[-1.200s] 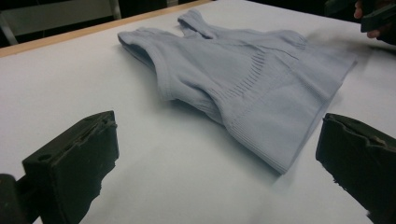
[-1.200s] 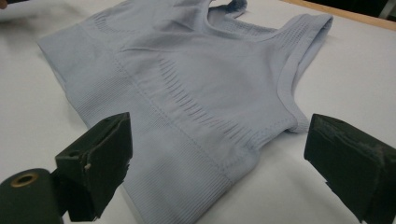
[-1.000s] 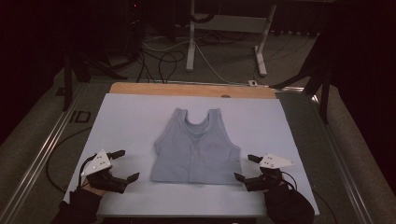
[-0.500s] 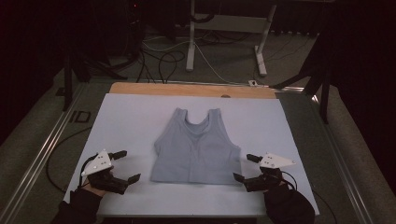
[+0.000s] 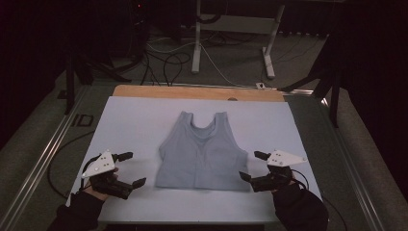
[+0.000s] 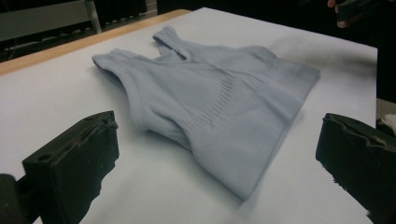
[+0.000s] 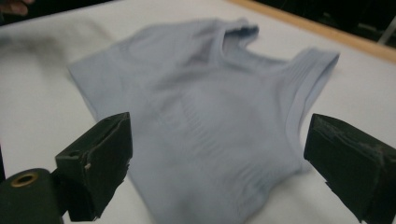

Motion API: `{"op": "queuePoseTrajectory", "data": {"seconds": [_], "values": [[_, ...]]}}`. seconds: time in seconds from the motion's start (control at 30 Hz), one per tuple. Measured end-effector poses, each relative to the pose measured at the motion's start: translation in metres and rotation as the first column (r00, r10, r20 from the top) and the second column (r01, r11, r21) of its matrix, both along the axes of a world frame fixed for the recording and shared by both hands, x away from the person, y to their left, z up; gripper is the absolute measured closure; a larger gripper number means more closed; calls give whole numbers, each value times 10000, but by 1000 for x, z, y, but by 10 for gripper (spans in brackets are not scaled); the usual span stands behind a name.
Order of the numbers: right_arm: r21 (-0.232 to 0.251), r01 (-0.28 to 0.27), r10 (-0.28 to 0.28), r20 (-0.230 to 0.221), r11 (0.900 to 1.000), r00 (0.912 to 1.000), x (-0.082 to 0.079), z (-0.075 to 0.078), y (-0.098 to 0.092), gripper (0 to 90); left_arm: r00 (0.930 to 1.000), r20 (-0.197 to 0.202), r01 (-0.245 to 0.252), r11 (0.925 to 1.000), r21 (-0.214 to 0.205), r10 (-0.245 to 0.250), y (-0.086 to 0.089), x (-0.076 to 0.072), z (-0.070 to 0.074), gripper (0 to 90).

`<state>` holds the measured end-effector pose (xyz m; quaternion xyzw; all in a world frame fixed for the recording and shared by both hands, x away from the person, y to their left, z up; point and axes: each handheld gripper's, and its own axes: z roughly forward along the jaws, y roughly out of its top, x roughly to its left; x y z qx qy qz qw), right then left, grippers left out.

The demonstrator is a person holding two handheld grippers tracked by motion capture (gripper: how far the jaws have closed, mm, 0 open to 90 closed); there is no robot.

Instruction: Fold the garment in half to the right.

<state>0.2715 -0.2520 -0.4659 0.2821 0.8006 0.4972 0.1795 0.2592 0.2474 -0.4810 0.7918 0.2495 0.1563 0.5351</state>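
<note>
Garment: pale grey-blue sleeveless top (image 5: 202,151), laid flat near the centre of the white surface (image 5: 139,120), slightly toward 6 o'clock. Long axis 12 to 6 o'clock; neck opening and both shoulder straps toward 12, straight hem toward 6. Ribbed vertical panel down the middle, faint from above, clearer in the left gripper view (image 6: 219,102).

Left gripper (image 5: 127,169): at about 8 o'clock of the top, just beside its hem corner, apart from the cloth. Fingers (image 6: 74,163) spread wide, holding nothing, aimed at the top's side edge.

Right gripper (image 5: 254,166): at about 4 o'clock of the top, just beside the opposite hem corner; contact with the cloth not determinable. Fingers (image 7: 95,163) spread wide, holding nothing.

Wooden strip (image 5: 192,92): along the surface's 12 o'clock edge.

Limits: right gripper view blurred, fabric detail lost; hem corner nearest that camera cut off at frame bottom. Surroundings beyond the surface dark; floor cables (image 5: 168,62) and white stand legs (image 5: 196,43) dimly legible.
</note>
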Motion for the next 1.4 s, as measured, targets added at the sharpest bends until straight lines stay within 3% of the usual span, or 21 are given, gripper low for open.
{"op": "queuePoseTrajectory", "data": {"seconds": [0.3, 0.4, 0.67, 0.97, 1.4], "values": [[-188, -344, 353, 458, 9992, 9983, 17, 27, 17, 79, 9999, 40, 134, 9999, 108, -135, -7, 4, 15, 1], [-162, -446, 455, 614, 9989, 9971, 30, 37, 26, 79, 9997, 203, 109, 9995, 308, -115, -14, 3, 20, 1], [-266, -861, 880, 793, 9959, 9930, 55, 51, 49, 79, 9996, 56, 277, 9989, 371, -279, -25, 3, 29, 1], [-345, -1163, 1188, 827, 9926, 9895, 81, 56, 75, 80, 9983, -133, 569, 9963, 649, -562, -43, 6, 29, 1], [-374, -1463, 1480, 464, 9885, 9879, 111, 49, 108, 79, 9986, -426, 355, 9958, 846, -320, -58, 7, 20, 1]]}}
